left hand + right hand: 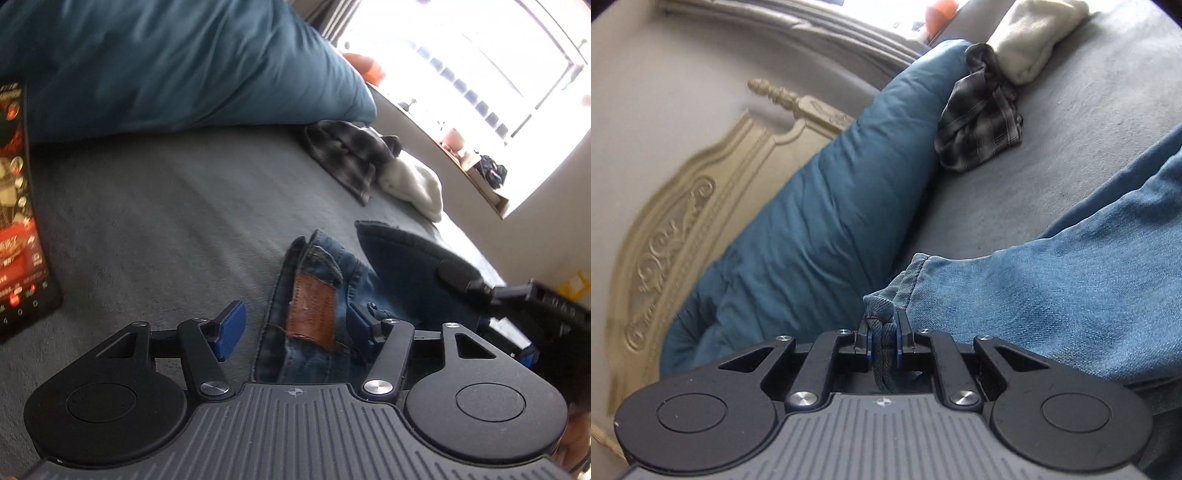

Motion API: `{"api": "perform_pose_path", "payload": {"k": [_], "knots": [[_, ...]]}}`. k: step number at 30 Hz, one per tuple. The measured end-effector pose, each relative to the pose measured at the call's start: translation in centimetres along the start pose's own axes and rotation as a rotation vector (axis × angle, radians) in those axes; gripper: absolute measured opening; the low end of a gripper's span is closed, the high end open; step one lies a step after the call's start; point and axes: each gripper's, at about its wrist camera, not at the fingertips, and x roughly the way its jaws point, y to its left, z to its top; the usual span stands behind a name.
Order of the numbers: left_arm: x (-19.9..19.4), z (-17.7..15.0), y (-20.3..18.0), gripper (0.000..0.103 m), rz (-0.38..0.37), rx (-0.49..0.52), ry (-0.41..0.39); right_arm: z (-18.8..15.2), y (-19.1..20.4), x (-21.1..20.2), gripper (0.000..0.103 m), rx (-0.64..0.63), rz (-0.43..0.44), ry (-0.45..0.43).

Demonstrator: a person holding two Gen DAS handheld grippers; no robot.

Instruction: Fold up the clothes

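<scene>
Blue jeans lie on the grey bed. In the left wrist view their waistband [314, 295] with a brown leather patch [313, 310] sits between the blue pads of my left gripper [295, 325], which is open around it. In the right wrist view my right gripper [884, 341] is shut on a bunched hem of the jeans [881, 317]; the pale denim leg [1052, 288] runs off to the right. The other gripper's body [517, 299] shows at the right of the left wrist view.
A teal duvet [166, 66] [820, 206] is piled by the carved headboard [683, 221]. A plaid garment [347, 155] [979, 129] and a white garment [413, 184] [1034, 37] lie beyond. A phone [18, 221] lies at left. A window ledge [472, 166] runs past the bed.
</scene>
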Motion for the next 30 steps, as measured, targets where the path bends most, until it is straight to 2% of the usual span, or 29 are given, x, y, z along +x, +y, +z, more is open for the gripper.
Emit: {"api": "perform_pose_path", "payload": {"k": [7,10,15,17,18,19,22,24,28,30], "knots": [[-0.3,0.2,1.1,0.058,-0.036,-0.083,0.009,-1.0,1.8,1.0,0.012,-0.087,-0.028,0.003],[-0.7,0.5,1.2,0.058,-0.043,-0.087,-0.004,-1.5,2.7,2.0,0.012,-0.147,-0.049,0.011],[-1.2,1.0,1.4,0.058,-0.042,-0.081,-0.010,-4.7,3.6,4.5,0.015,-0.377,-0.183,0.101],[-1.3,1.1,1.6,0.058,-0.043,-0.077,-0.004,-6.0,3.9,5.6,0.019,-0.469,-0.237,0.138],[-1.3,1.1,1.7,0.058,-0.045,-0.081,-0.001,-6.6,4.1,6.0,0.024,-0.515,-0.262,0.154],[-1.2,1.0,1.9,0.058,-0.046,-0.086,0.000,-6.9,4.5,5.9,0.036,-0.550,-0.258,0.153],[-1.2,1.1,2.1,0.058,-0.050,-0.098,-0.004,-7.6,5.6,5.5,0.057,-0.622,-0.220,0.178],[-1.3,1.1,2.1,0.058,-0.060,-0.087,-0.001,-7.8,5.8,4.6,0.062,-0.656,-0.201,0.203],[-1.3,1.0,1.6,0.058,-0.070,-0.032,0.004,-8.3,6.2,2.8,0.062,-0.722,-0.163,0.253],[-1.4,0.7,1.0,0.058,-0.073,0.011,-0.001,-7.8,5.7,1.0,0.061,-0.703,-0.165,0.260]]}}
